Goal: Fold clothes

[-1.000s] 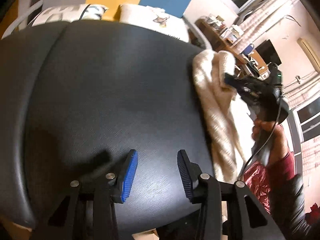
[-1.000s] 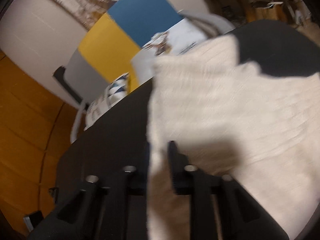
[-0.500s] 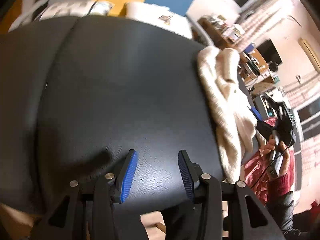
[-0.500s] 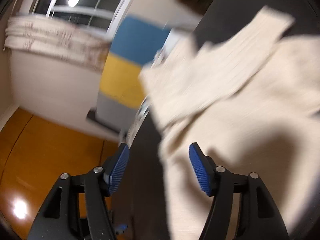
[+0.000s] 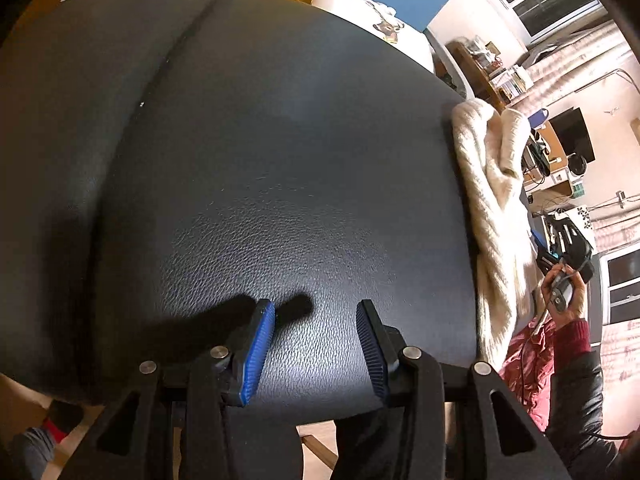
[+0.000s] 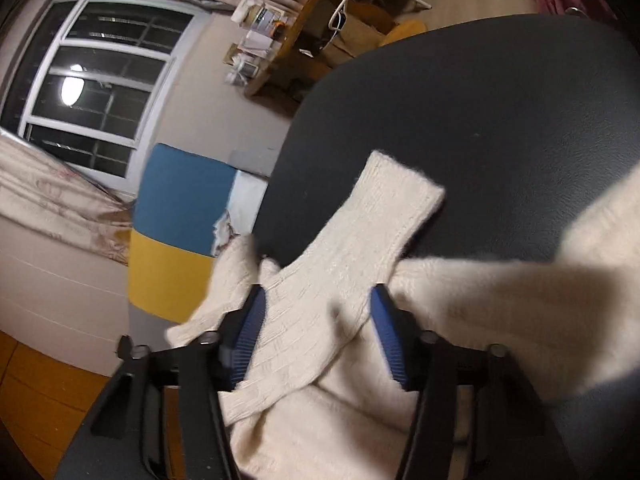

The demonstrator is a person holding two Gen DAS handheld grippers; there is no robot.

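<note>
A broad black leather cushion [image 5: 280,160] is filling most of both views, and the cream knitted sweater [image 6: 360,288] is lying in a loose heap along its right-hand edge, with part of it trailing over the side in the left wrist view [image 5: 492,216]. One sleeve [image 6: 384,208] is stretching out flat across the leather, its cuff pointing away from the heap.

The right hand-held gripper [image 6: 318,328] is standing with its blue pads wide apart, the knit lying between and under them, and gripping nothing. The left hand-held gripper [image 5: 316,340] is also gaping wide over bare leather, well apart from the sweater and holding nothing.

Judging by the overhang, the garment could slide off the smooth leather if it is tugged toward that edge. A pinch taken here may also gather several bunched layers at once, since the sleeve is crossing the body, and that would drag the heap rather than lay a clean fold.

No containers are showing within reach in either view.
</note>
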